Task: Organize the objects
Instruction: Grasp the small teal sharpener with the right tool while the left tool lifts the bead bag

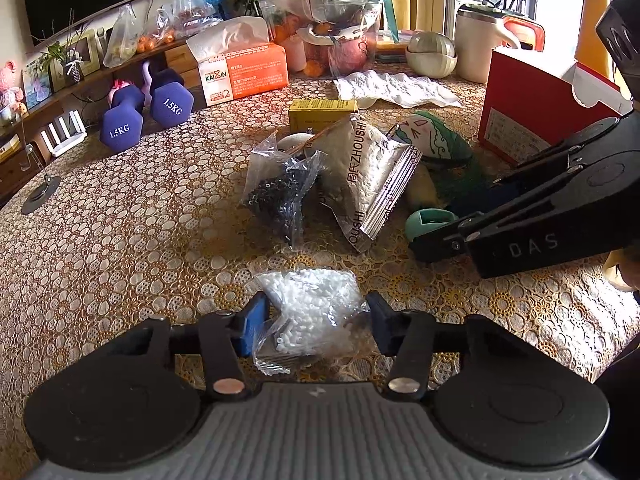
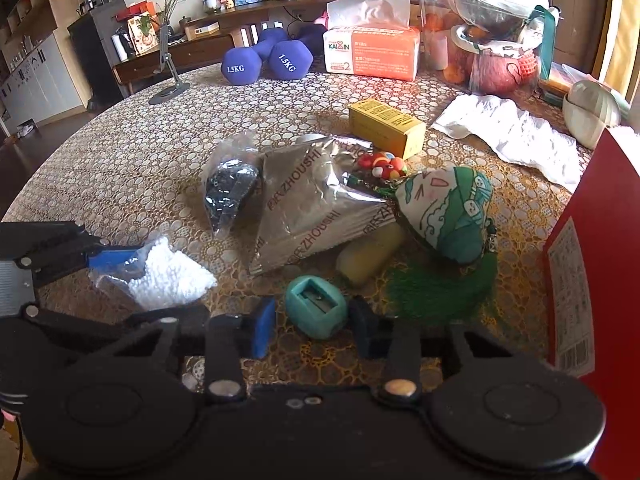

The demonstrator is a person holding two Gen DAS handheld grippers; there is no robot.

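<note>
A small clear bag of white beads (image 1: 312,304) lies on the patterned tablecloth (image 1: 120,240) between the blue pads of my left gripper (image 1: 318,318). Both pads touch its sides and pinch it. From the right wrist view this bag (image 2: 168,276) sits at the left with a blue finger (image 2: 116,258) against it. A teal pencil sharpener (image 2: 316,306) rests between the pads of my right gripper (image 2: 312,326). The right pad meets it; a thin gap remains at the left pad. The left wrist view shows the right gripper (image 1: 440,240) beside the sharpener (image 1: 424,226).
Just beyond lie a bag of black screws (image 2: 228,192), a silver foil pouch (image 2: 304,216), a yellow tube (image 2: 368,254), a green printed pouch with tassel (image 2: 448,208) and a yellow box (image 2: 386,126). A red box (image 2: 580,280) stands at the right. Dumbbells (image 2: 264,60) and a tissue pack (image 2: 372,52) sit farther back.
</note>
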